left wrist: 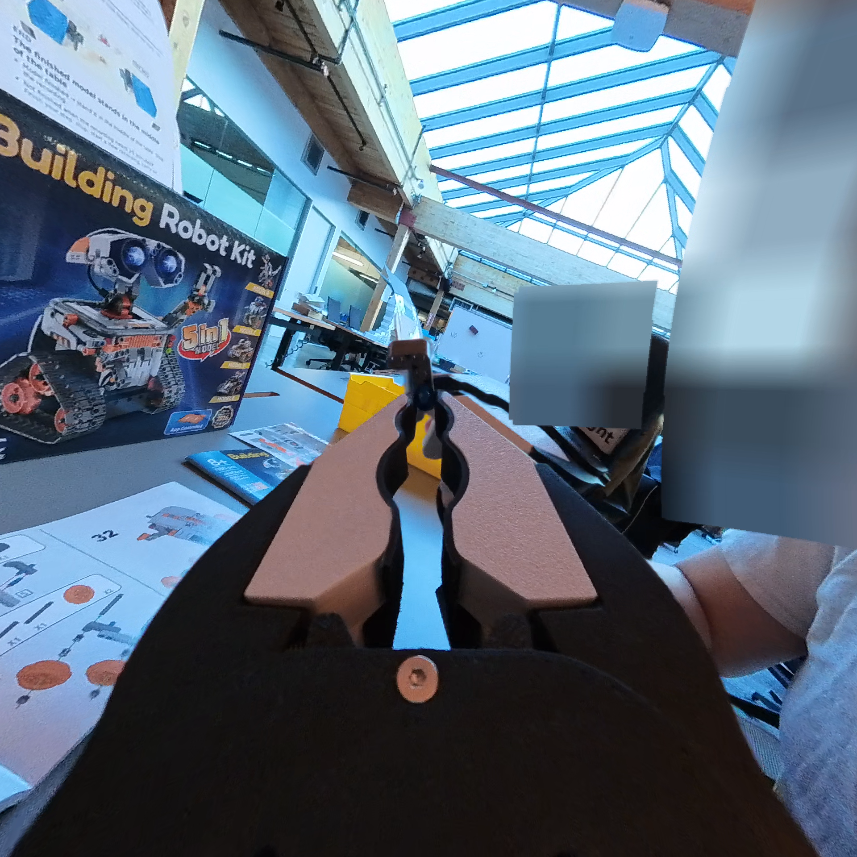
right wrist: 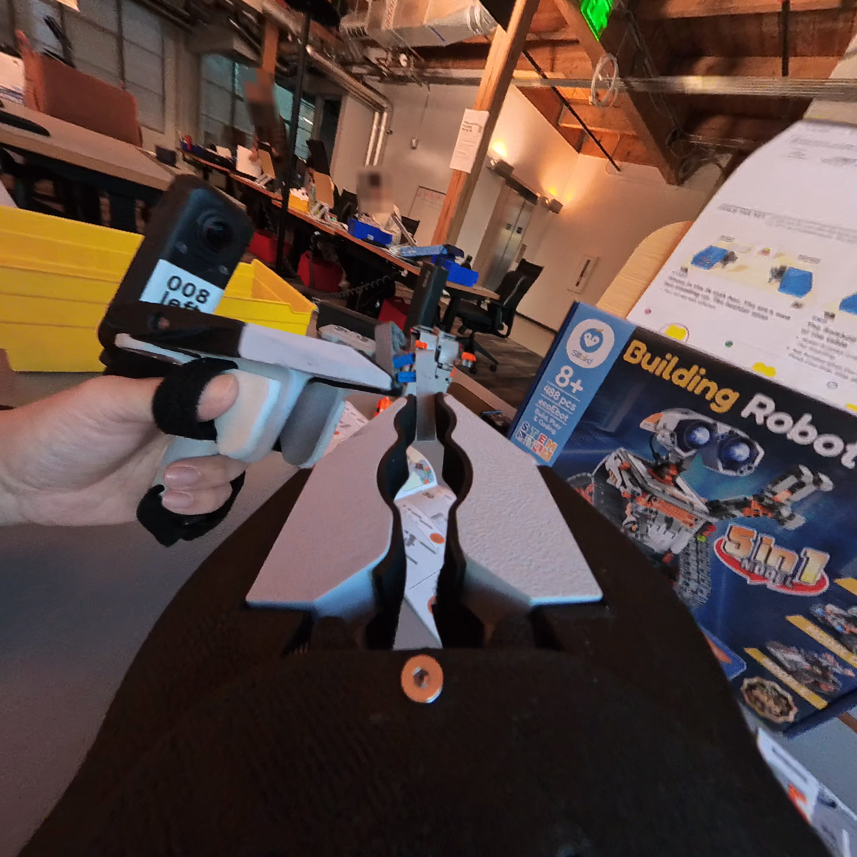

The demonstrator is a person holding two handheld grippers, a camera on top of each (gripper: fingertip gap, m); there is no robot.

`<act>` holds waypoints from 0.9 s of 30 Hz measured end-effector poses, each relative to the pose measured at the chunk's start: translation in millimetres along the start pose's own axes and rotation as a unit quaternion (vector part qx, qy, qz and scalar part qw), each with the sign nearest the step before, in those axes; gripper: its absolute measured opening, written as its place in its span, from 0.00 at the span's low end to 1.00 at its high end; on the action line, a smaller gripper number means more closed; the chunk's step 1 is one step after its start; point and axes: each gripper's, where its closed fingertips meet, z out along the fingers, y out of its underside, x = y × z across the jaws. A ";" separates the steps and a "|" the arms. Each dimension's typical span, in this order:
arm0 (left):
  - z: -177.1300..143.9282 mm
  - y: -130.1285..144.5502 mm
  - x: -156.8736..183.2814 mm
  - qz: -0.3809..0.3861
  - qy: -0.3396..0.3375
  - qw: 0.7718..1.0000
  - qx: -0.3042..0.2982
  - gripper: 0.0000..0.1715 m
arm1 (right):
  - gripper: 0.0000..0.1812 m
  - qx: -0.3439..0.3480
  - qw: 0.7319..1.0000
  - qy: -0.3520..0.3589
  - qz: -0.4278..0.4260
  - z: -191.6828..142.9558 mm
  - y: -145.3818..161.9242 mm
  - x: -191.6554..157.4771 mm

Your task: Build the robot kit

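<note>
My left gripper (left wrist: 421, 406) is shut on a small dark brick piece with a blue pin (left wrist: 424, 396) and a grey block on top (left wrist: 408, 351), held up above the grey table (left wrist: 116, 477). In the right wrist view, my right gripper (right wrist: 423, 410) is shut on a flat grey beam (right wrist: 424, 424) at the bottom of a small grey brick assembly (right wrist: 433, 354) with orange and blue pins. The left gripper (right wrist: 392, 371) comes in from the left, held by a hand (right wrist: 92, 445), and its tips meet the same assembly.
A robot kit box (left wrist: 116, 301) stands on the table, also in the right wrist view (right wrist: 719, 510), with a printed sheet (left wrist: 92, 69) behind it. An open instruction booklet (left wrist: 92, 579) and a smaller booklet (left wrist: 250, 463) lie flat. Yellow bins (right wrist: 55, 287) stand behind. My left and right fingertips are right by each other.
</note>
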 end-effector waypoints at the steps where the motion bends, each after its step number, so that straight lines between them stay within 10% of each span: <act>1: -0.3 0.1 -0.4 -0.001 -0.001 1.000 0.000 0.02 | 0.03 0.005 1.000 -0.002 -0.007 -0.5 -1.8 -1.2; 13: -2.8 4.2 -10.1 -0.025 -0.024 0.999 -0.012 0.02 | 0.03 -0.048 0.987 0.049 -0.143 4.2 8.2 0.6; 27: -8.3 20.2 -31.6 -0.009 -0.096 0.992 -0.080 0.02 | 0.03 -0.107 0.989 0.020 -0.101 12.9 36.7 -1.1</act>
